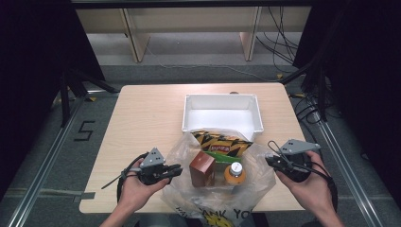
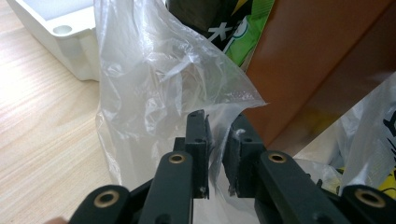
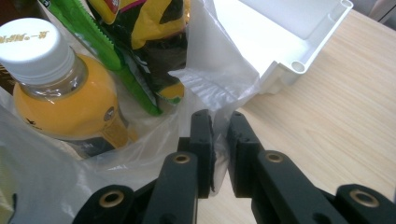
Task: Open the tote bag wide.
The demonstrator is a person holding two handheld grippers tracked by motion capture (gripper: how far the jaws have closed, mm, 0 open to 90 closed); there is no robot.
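Left claw (image 1: 176,169) is pinching the plastic bag (image 1: 184,151) at its left rim; the bag is sitting on the table's (image 1: 142,118) near edge (goods inside). Right claw (image 1: 268,161) is pinching the right rim. Advisable: spreading both rims evenly.

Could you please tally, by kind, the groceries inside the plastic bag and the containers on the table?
Snack packets: 2, a yellow-and-black packet and a green packet
Brown cartons: 1, the brown carton
Drink bottles: 1, the orange drink bottle
Plastic bags: 1, the plastic bag
White bins: 1, the white bin
Total: 6
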